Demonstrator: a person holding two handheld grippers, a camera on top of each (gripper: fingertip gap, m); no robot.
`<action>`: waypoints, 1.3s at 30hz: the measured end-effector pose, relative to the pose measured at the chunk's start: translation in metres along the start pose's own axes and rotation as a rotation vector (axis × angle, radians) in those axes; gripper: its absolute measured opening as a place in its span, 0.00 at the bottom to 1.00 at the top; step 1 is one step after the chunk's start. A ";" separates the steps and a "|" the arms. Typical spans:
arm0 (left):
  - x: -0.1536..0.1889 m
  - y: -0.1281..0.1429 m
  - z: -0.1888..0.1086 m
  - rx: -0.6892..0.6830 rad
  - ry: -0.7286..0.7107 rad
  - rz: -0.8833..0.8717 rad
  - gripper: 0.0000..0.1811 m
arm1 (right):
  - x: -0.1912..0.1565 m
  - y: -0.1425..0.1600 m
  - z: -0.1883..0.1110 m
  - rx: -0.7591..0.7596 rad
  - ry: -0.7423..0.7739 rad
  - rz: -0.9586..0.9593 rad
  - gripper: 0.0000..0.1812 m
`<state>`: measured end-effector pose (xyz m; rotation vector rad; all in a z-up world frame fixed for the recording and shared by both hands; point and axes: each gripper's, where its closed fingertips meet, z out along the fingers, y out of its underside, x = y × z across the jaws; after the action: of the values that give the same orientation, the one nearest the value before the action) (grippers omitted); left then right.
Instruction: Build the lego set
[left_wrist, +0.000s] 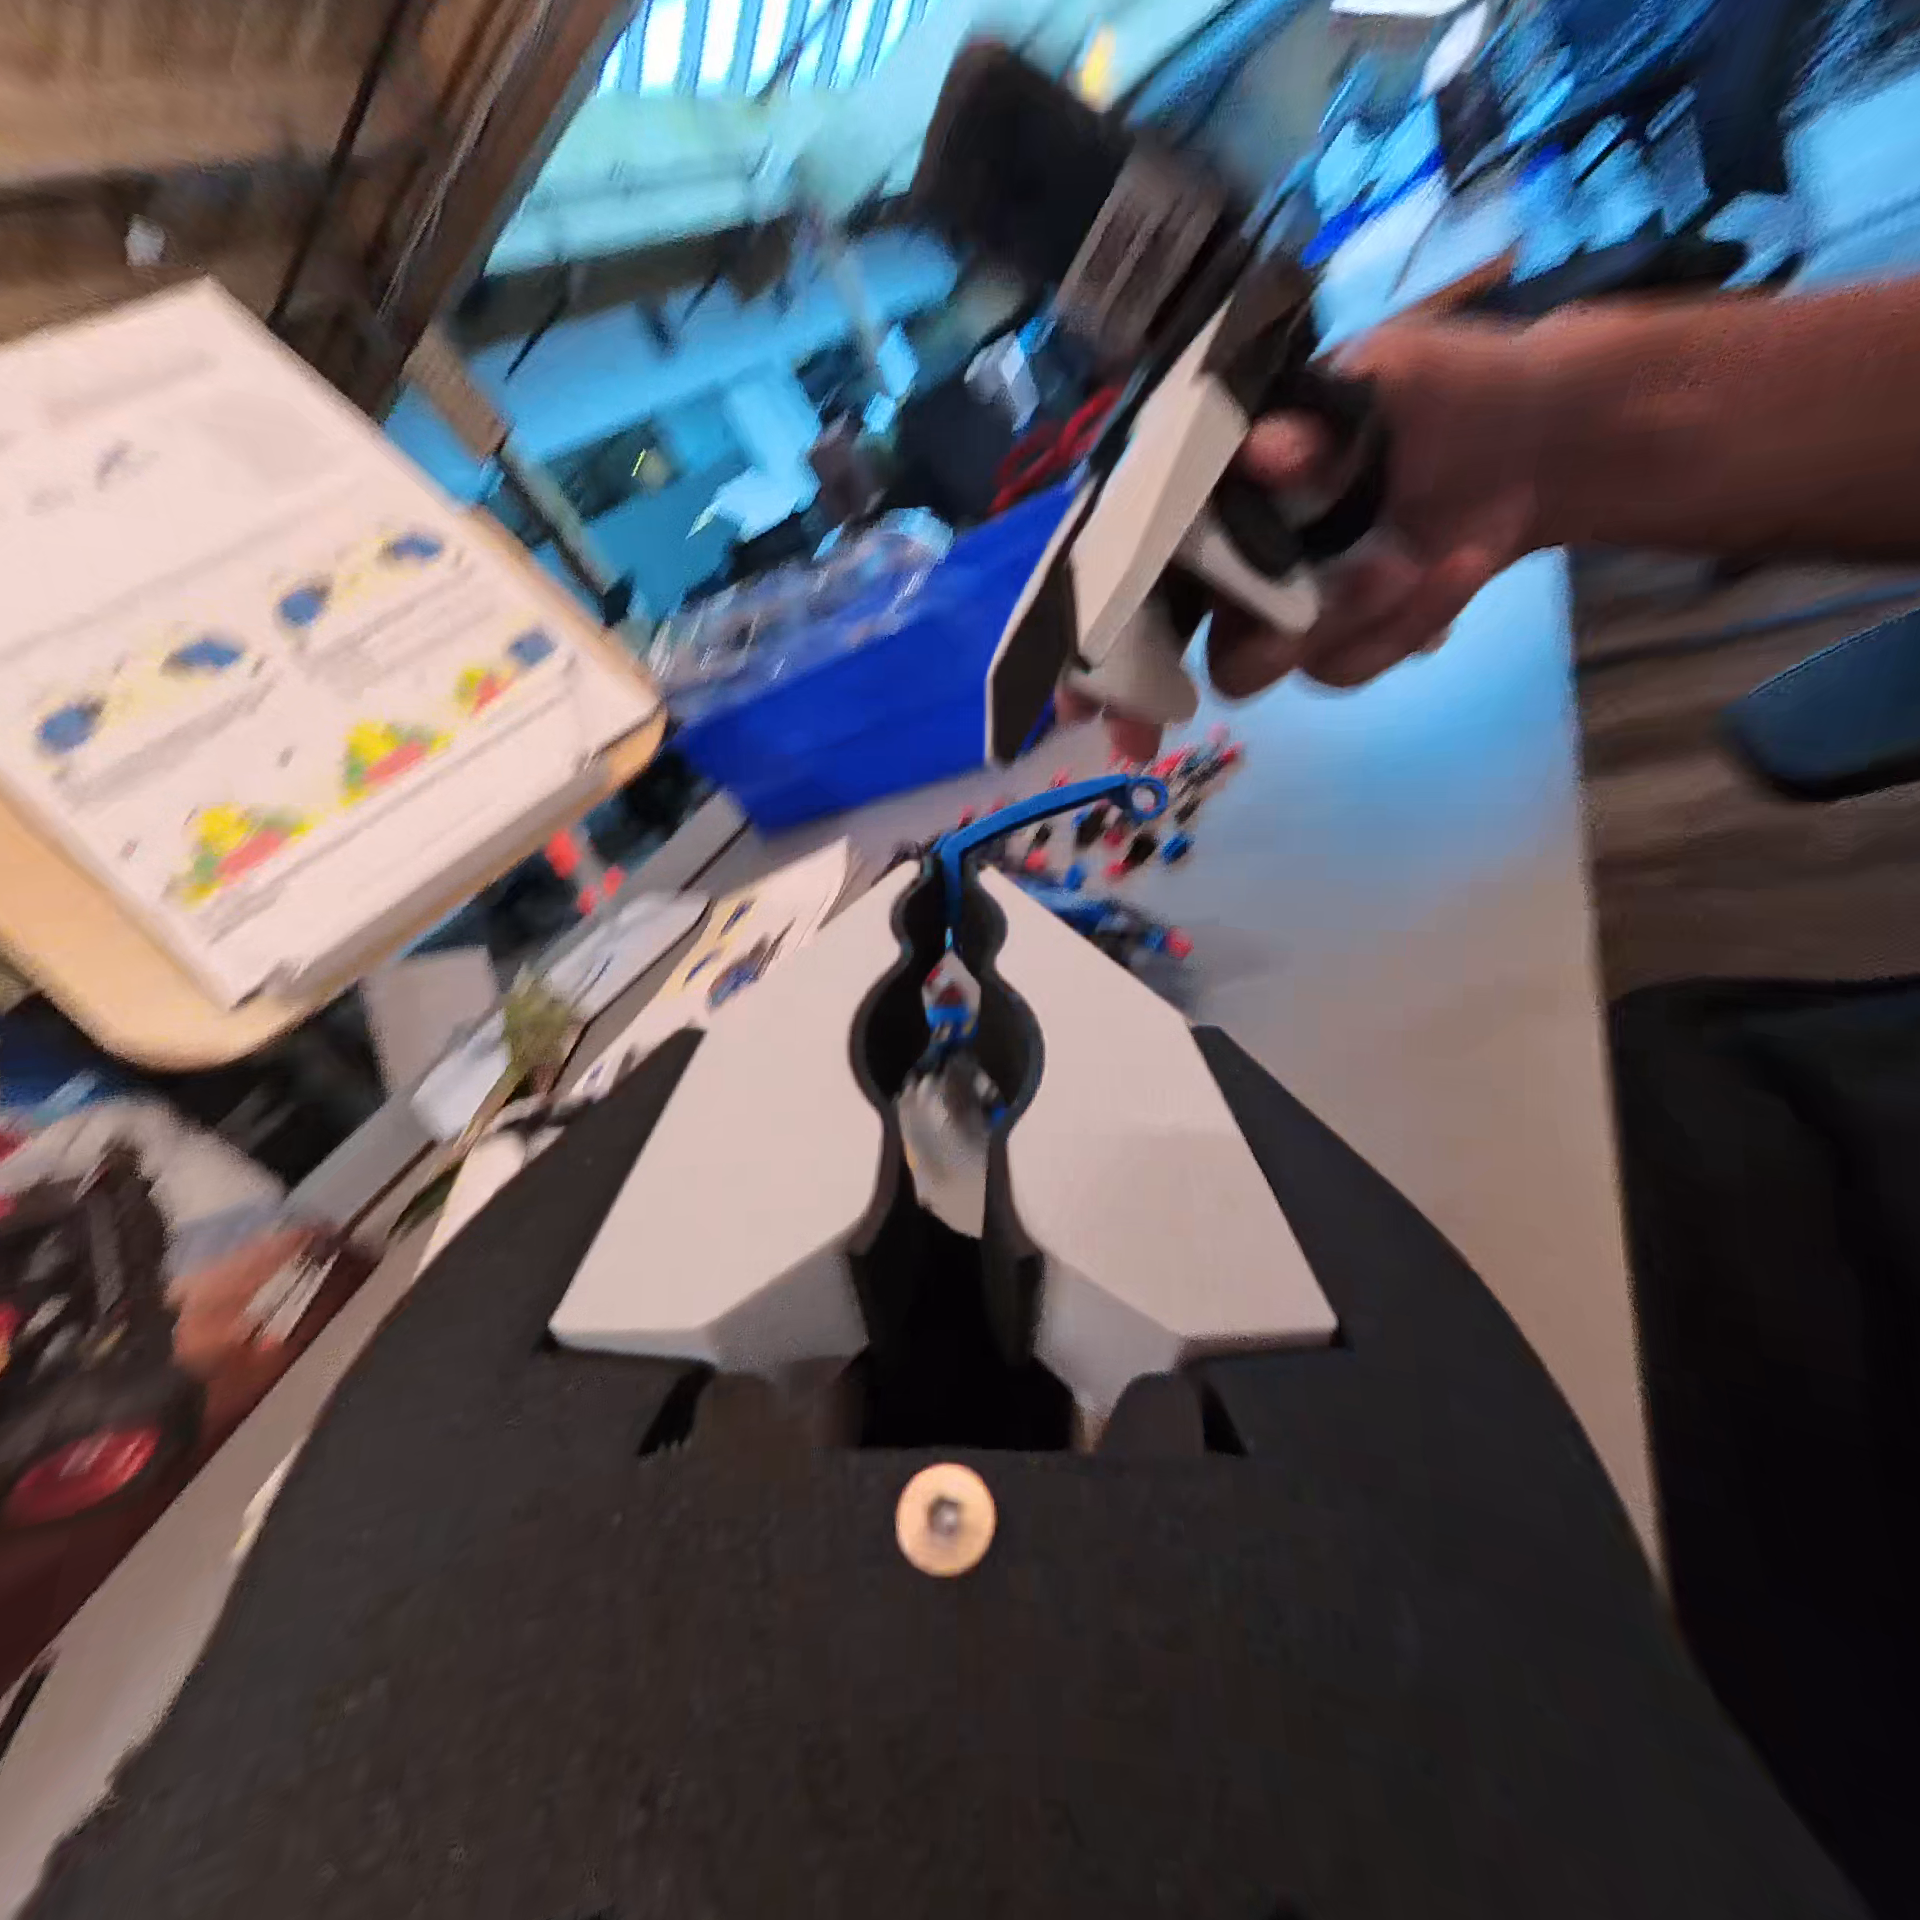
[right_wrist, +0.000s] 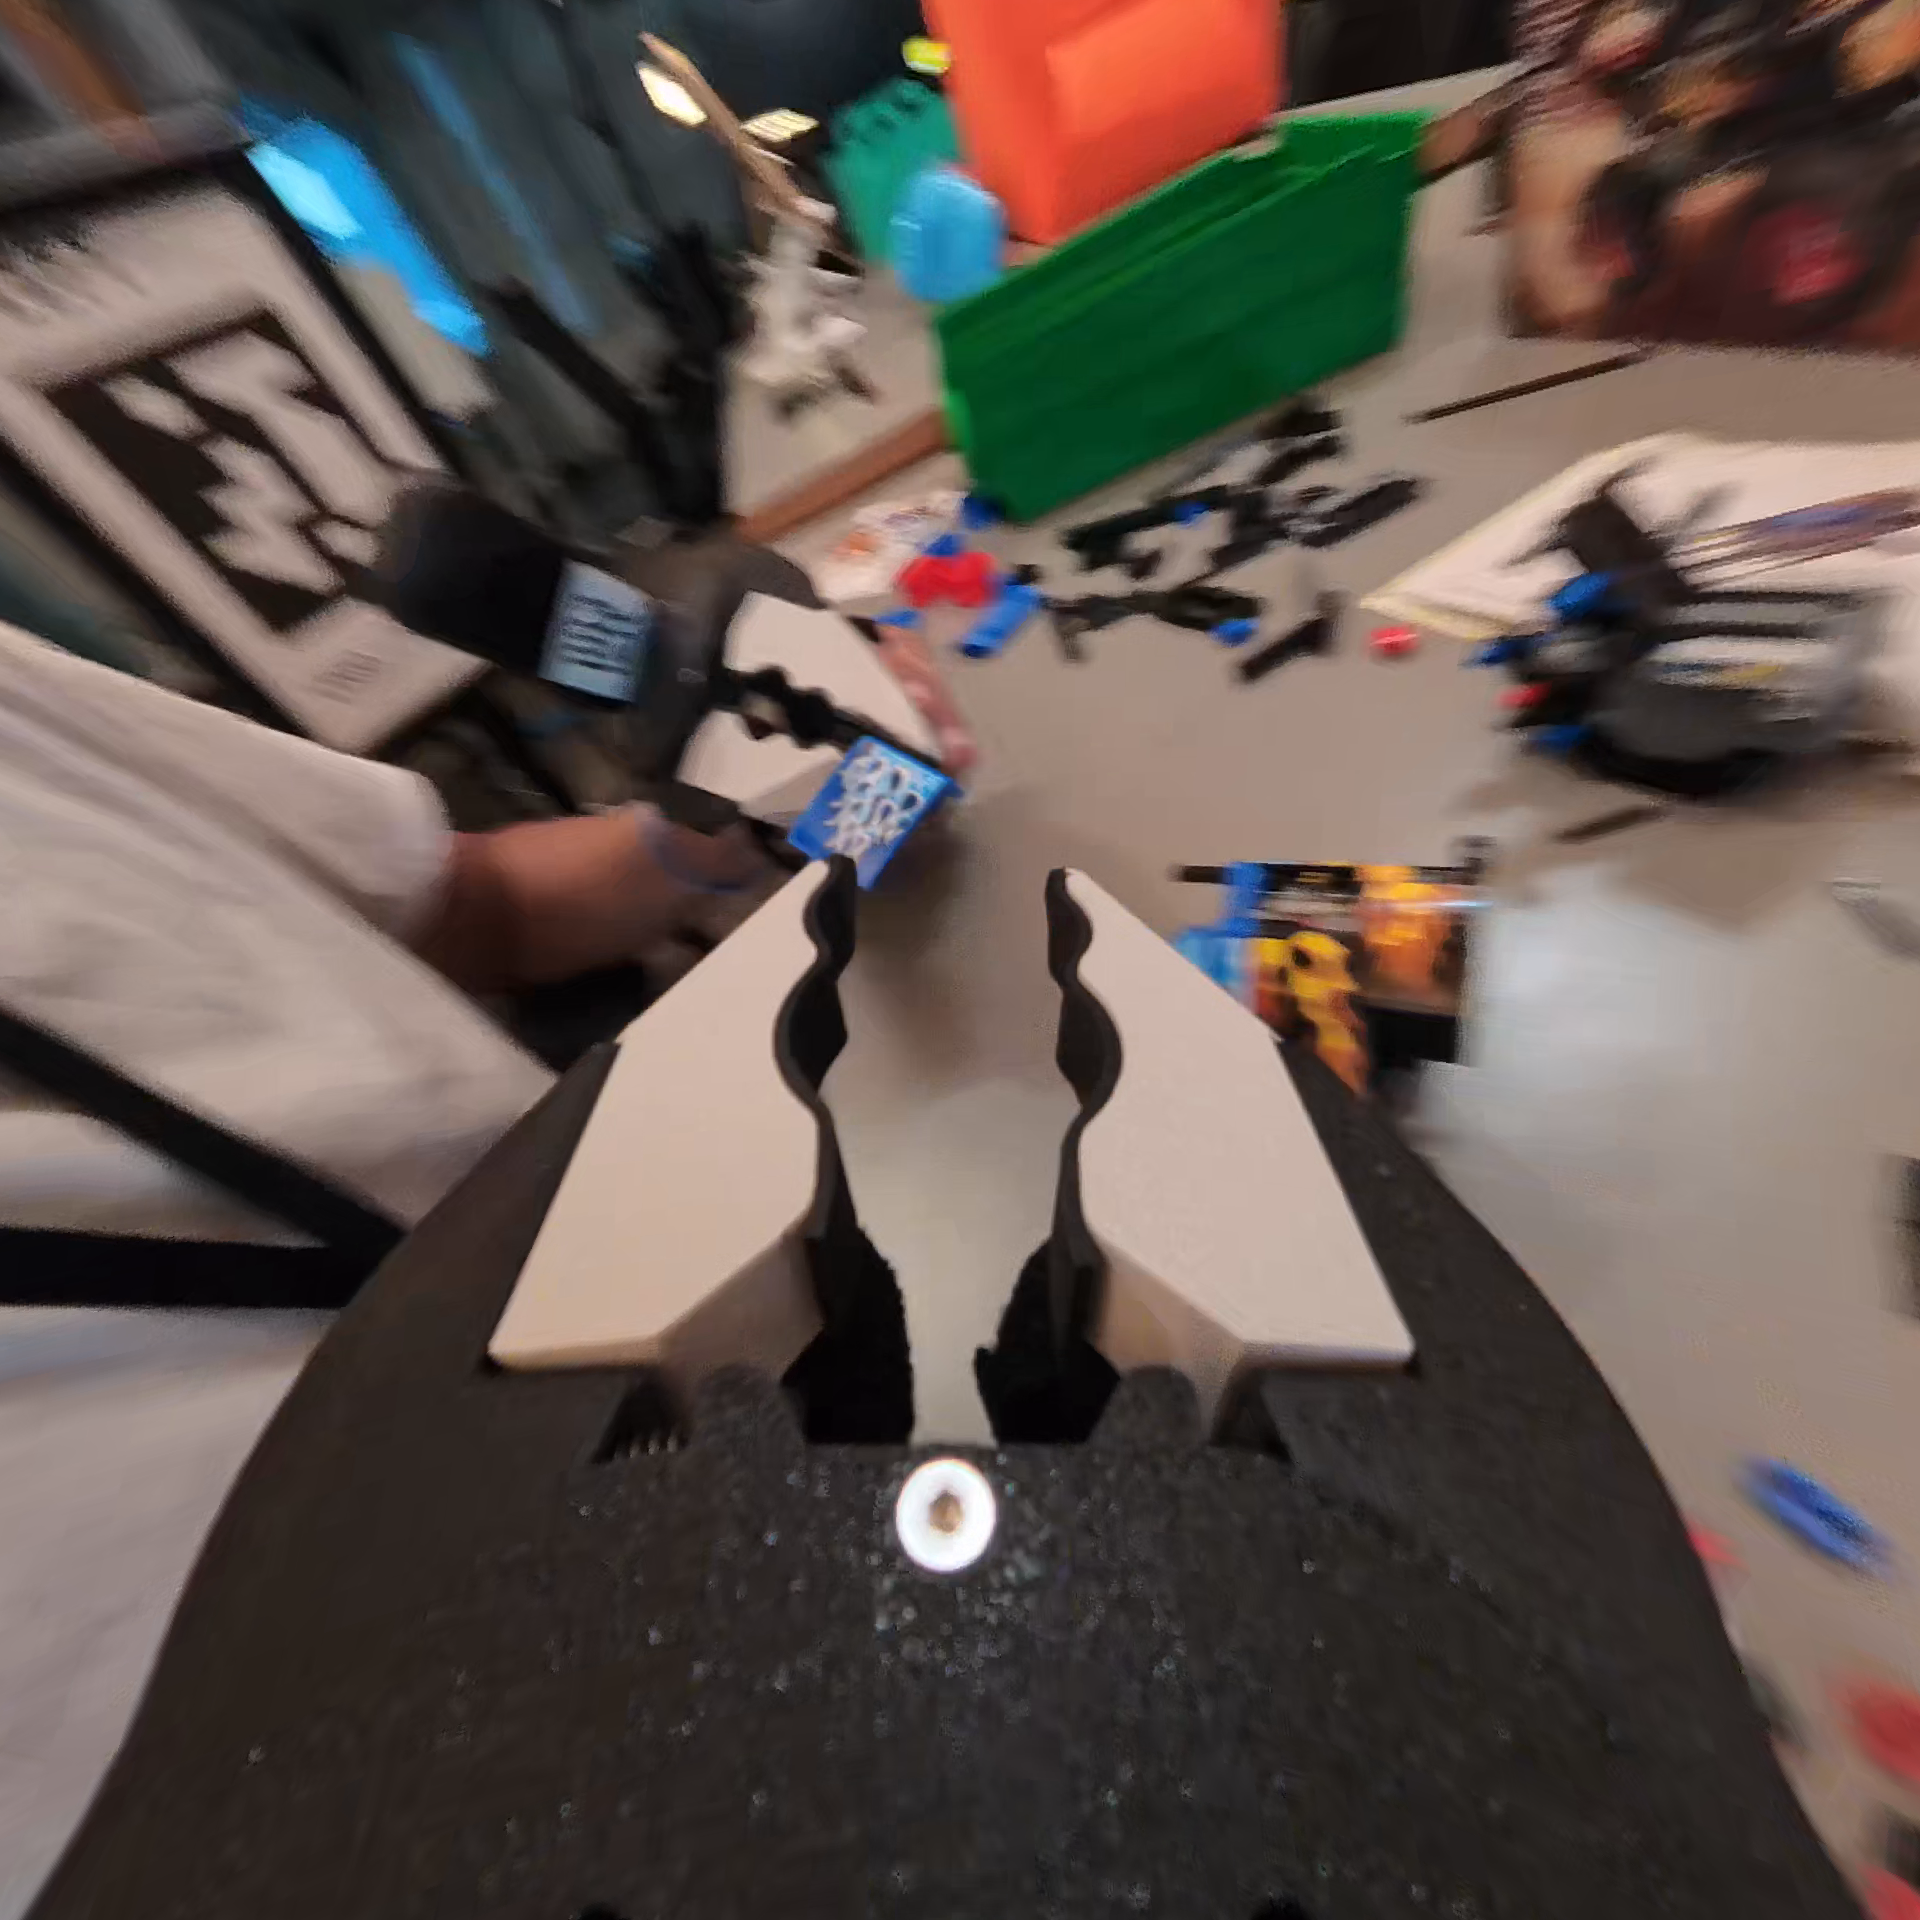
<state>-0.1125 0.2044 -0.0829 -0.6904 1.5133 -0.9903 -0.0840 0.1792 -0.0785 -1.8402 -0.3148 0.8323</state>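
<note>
The left gripper (left_wrist: 948, 883) is squeezed tight on a blue lego piece (left_wrist: 1049, 816). The piece is thin and curved, and it sticks out past the tips with a small ring at its far end. The right gripper (right_wrist: 948, 883) has its jaws apart with nothing between them, up over the pale table (right_wrist: 1143, 748). Just past it lie loose lego pieces (right_wrist: 1195, 561), black, blue and red, spread on the table. Behind them sits a green bin (right_wrist: 1174, 322). Far to the right is a partly built lego car (right_wrist: 1683, 665). An instruction booklet (left_wrist: 260, 644) stands off to the left.
</note>
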 end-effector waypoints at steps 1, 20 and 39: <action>0.004 -0.010 -0.001 0.064 0.042 -0.011 0.00 | -0.013 0.001 0.004 -0.002 -0.119 0.087 0.21; 0.013 -0.007 0.025 -0.046 0.137 0.026 0.04 | -0.024 0.006 0.009 0.061 -0.430 0.500 0.00; 0.015 0.003 0.020 -0.086 0.369 -0.812 0.00 | -0.001 0.004 0.013 0.132 -0.260 0.369 0.01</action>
<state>-0.0953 0.1893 -0.0929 -1.2899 1.6157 -1.7388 -0.0938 0.1869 -0.0843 -1.6906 -0.0772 1.3209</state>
